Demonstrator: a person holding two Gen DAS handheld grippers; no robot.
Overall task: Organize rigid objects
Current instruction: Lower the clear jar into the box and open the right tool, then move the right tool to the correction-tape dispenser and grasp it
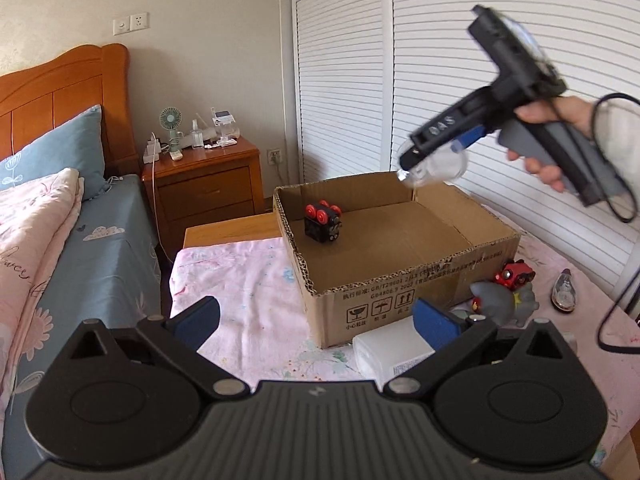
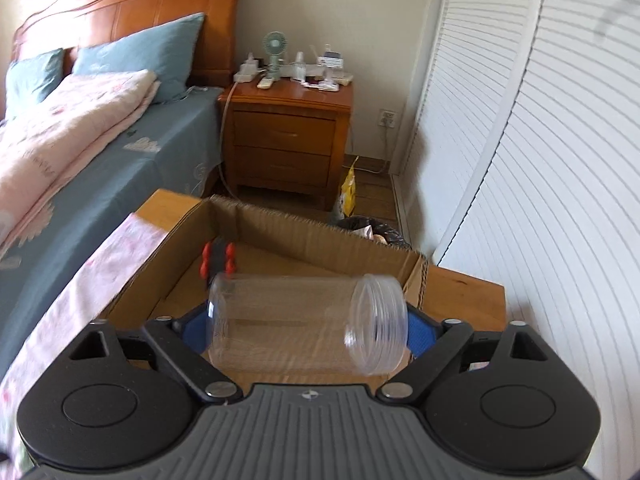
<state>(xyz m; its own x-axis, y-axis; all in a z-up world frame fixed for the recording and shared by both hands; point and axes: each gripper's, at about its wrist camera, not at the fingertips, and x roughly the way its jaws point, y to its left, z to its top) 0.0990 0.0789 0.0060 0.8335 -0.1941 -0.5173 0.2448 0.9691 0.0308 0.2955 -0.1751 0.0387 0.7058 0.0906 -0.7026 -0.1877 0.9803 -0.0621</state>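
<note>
The right gripper [image 2: 308, 330] hangs over the cardboard box [image 2: 320, 240], jaws spread as wide as they go. A clear plastic jar [image 2: 306, 322] lies sideways between the blue pads, blurred; whether the pads touch it I cannot tell. Just beyond the jar, in the box, sits a black toy with red wheels [image 2: 218, 260]. The left gripper [image 1: 316, 320] is wide open too, nothing between its fingers. Ahead of it stands the box; by its right finger lie a white container [image 1: 384, 354], a grey toy [image 1: 504, 300] and a red toy [image 1: 514, 274] on the pink cloth [image 1: 240, 280].
</note>
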